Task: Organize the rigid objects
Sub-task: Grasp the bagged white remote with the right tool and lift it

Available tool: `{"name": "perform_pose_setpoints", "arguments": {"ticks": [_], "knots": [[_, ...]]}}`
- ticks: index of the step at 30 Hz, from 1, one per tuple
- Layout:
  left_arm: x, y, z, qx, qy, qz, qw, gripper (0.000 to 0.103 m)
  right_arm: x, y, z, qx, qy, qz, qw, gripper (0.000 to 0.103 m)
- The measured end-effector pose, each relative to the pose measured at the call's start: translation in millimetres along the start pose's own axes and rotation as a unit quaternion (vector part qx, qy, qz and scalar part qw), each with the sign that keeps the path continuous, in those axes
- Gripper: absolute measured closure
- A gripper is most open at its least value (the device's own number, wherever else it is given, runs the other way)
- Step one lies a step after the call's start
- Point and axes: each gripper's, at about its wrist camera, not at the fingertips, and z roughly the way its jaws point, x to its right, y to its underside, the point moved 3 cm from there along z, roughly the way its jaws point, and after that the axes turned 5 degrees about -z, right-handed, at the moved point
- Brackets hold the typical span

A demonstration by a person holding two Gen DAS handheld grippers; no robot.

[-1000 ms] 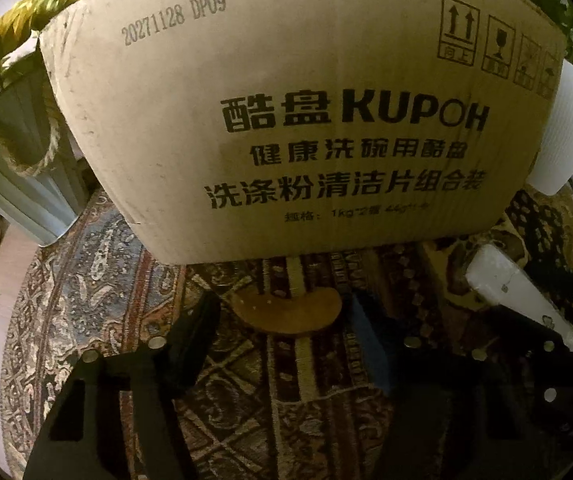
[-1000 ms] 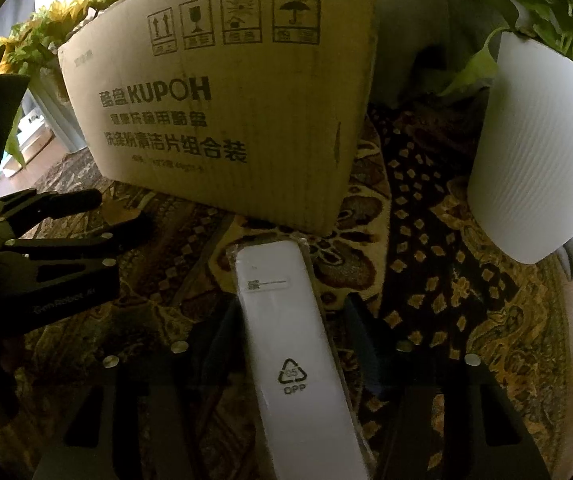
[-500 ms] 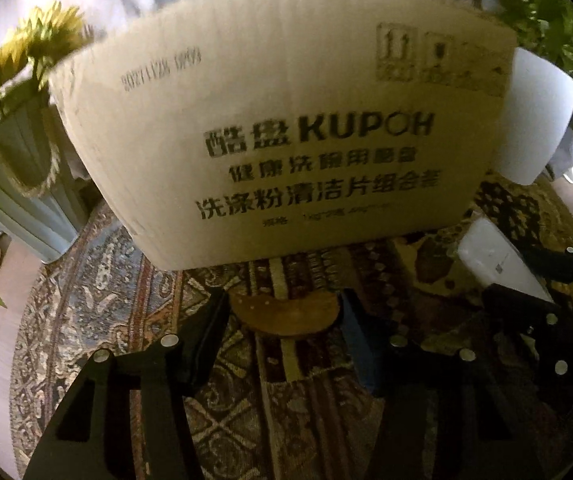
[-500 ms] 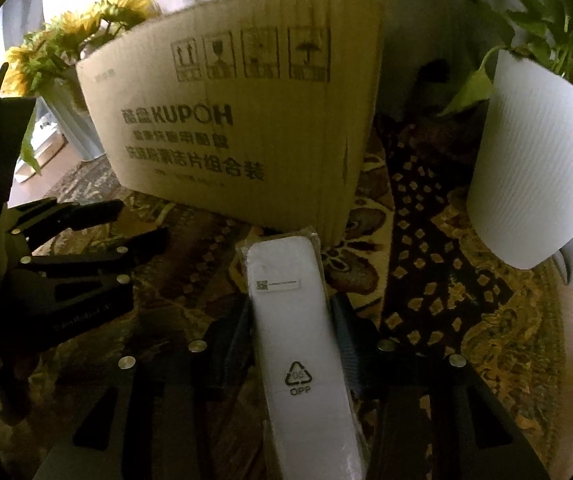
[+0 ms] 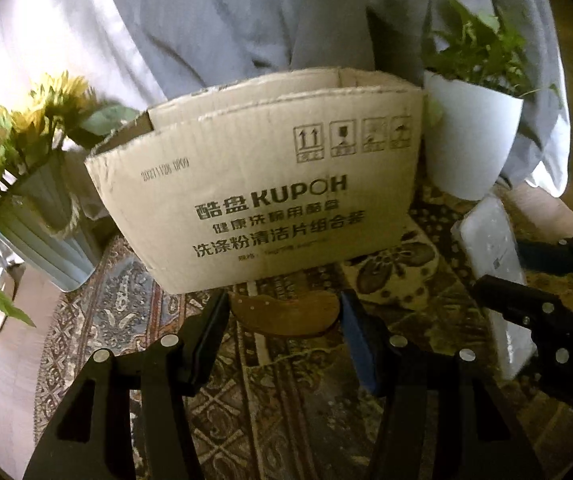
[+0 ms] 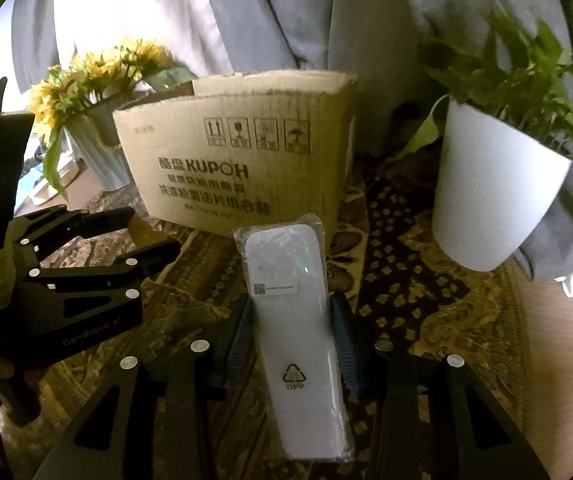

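My left gripper (image 5: pixel 284 309) is shut on a curved brown wooden piece (image 5: pixel 286 316), held by its two ends just above the patterned cloth. My right gripper (image 6: pixel 291 312) is shut on a long white device in clear plastic wrap (image 6: pixel 286 272), with a pad pressing each long side. That wrapped device (image 5: pixel 490 248) also shows at the right of the left wrist view. An open-topped cardboard box (image 5: pixel 270 200) with printed lettering stands upright just beyond both grippers. The same box (image 6: pixel 238 160) shows in the right wrist view, and what is inside it is hidden.
A white pot with a green plant (image 6: pixel 494 200) stands right of the box. A ribbed vase of sunflowers (image 5: pixel 34 216) stands to its left. A person in grey clothes (image 5: pixel 246 20) stands close behind. The patterned cloth (image 5: pixel 286 420) covers a round table, with bare wood floor at the sides.
Both grippers have risen and drawn back from the box, so its open top now shows. The right jaws closed onto the white device. The wooden piece rose with the left gripper.
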Motion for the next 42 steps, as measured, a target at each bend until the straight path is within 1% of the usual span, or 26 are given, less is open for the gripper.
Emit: {"name": "perform_pose_setpoints", "arguments": {"ticks": [10,19,28,34,42], "knots": [[11.7,5.6,-39.3,0.023,-0.009,0.007,0.9997,0.047,-5.3,8.0,-32.4,0.032,0.006,0.004,0.999,0.063],[15.5,4.3,-69.3,0.042,-0.012,0.003,0.9991,0.047,-9.0,10.4,-53.0,0.049,0.006,0.011,0.999,0.065],[12.1,1.3,-88.7,0.057,-0.022,-0.005,0.9981,0.047,-15.4,4.0,-73.1,0.075,0.007,0.004,0.997,0.067],[9.0,-4.0,-97.4,0.064,-0.021,-0.009,0.9977,0.047,-16.7,-3.1,-82.2,0.087,0.012,-0.004,0.996,0.067],[2.3,-19.4,-109.8,0.084,-0.020,-0.012,0.9962,0.047,-19.2,-18.6,-93.6,0.112,0.020,-0.011,0.993,0.067]]}}
